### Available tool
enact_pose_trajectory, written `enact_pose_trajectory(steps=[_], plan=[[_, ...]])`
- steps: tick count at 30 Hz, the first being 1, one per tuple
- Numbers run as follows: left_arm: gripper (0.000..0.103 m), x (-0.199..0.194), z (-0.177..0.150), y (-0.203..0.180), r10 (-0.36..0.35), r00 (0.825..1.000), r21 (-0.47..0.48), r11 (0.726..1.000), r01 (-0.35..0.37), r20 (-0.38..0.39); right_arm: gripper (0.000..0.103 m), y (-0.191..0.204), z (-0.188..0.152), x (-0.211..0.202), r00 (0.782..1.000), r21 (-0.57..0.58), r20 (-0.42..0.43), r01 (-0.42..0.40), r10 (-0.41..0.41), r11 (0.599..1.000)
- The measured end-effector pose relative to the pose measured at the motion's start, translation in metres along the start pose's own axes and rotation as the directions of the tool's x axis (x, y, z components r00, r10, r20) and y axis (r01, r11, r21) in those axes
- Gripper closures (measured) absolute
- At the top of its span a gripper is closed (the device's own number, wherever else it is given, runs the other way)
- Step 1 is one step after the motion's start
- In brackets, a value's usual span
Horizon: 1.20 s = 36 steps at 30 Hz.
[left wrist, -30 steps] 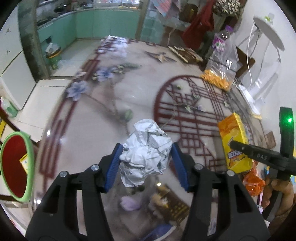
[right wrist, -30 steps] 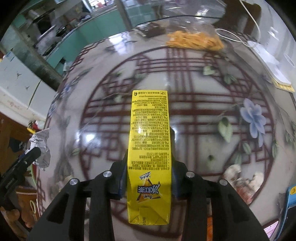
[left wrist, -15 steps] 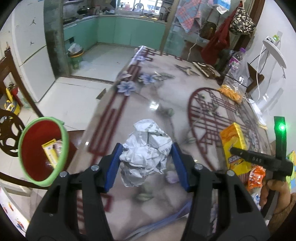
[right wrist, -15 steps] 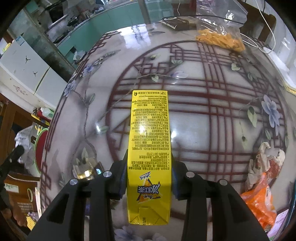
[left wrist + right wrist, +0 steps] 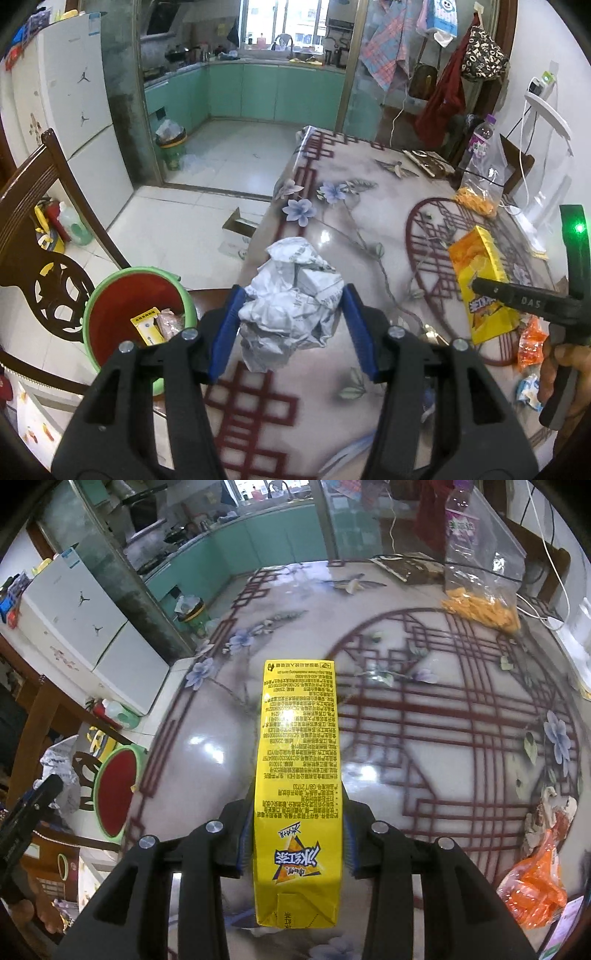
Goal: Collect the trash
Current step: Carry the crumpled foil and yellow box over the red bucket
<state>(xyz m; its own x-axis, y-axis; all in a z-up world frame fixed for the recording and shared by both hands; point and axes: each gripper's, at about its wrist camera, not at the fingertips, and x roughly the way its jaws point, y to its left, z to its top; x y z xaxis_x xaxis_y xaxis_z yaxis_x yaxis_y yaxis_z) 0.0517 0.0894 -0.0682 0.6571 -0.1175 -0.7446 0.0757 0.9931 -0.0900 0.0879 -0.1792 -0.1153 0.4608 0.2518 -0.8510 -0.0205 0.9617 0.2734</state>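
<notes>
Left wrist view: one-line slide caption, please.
Left gripper clamps a crumpled white paper ball above the table edge, near a green-rimmed red bin; right gripper holds a yellow drink carton.

Looking steeply down from above the patterned table point(image 5: 332, 229), left view sitting near its edge, facing the kitchen. Right view hovering closer over the table's middle. Both sharing the green-rimmed bin point(image 5: 110, 291) point(image 5: 101, 794) beside the table.
</notes>
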Motion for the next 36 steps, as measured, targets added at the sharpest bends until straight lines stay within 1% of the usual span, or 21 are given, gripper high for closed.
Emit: enact_pose_trajectory(steps=[10,13,17,22,25,29,32,33,35,36], plan=[[0.050,-0.007,-0.007,0.033,0.012,1.000,-0.074,0.997,-0.012,0.008,0.067,0.031,-0.002,-0.002,0.999,-0.019,0.017,-0.026,0.027,0.999],[0.050,-0.009,-0.009,0.040,0.014,1.000,-0.102,0.995,-0.012,0.018,0.067,0.039,-0.004,0.000,1.000,-0.037,0.007,-0.019,0.019,0.999],[0.050,-0.008,-0.013,0.048,0.018,1.000,-0.113,0.993,-0.017,0.008,0.067,0.047,-0.009,0.008,1.000,-0.047,-0.016,-0.026,0.025,0.999],[0.050,-0.013,-0.013,0.060,0.032,0.999,-0.135,0.990,-0.029,0.019,0.067,0.067,-0.007,0.005,0.999,-0.094,-0.006,-0.047,0.047,0.994],[0.050,-0.011,-0.014,0.068,0.038,0.999,-0.150,0.988,-0.036,0.012,0.067,0.081,-0.010,0.006,0.999,-0.151,-0.005,-0.037,0.037,0.988],[0.050,-0.009,-0.014,0.074,0.045,0.999,-0.160,0.986,-0.043,0.008,0.067,0.087,-0.015,0.020,0.998,-0.159,-0.052,-0.047,0.039,0.986],[0.050,-0.009,-0.013,0.078,0.045,0.999,-0.168,0.985,-0.043,0.009,0.066,0.092,-0.025,0.046,0.990,-0.176,-0.138,-0.048,0.023,0.983],[0.050,-0.009,-0.013,0.079,0.045,0.999,-0.168,0.985,-0.042,0.009,0.065,0.093,-0.030,0.056,0.985,-0.186,-0.170,-0.044,0.012,0.981],[0.050,-0.008,-0.012,0.079,0.046,0.999,-0.166,0.985,-0.044,0.009,0.064,0.095,-0.039,0.066,0.978,-0.203,-0.207,-0.035,-0.008,0.978],[0.050,-0.008,-0.012,0.079,0.046,0.999,-0.166,0.985,-0.044,0.007,0.057,0.095,-0.043,0.071,0.974,-0.213,-0.224,-0.029,-0.020,0.977]])
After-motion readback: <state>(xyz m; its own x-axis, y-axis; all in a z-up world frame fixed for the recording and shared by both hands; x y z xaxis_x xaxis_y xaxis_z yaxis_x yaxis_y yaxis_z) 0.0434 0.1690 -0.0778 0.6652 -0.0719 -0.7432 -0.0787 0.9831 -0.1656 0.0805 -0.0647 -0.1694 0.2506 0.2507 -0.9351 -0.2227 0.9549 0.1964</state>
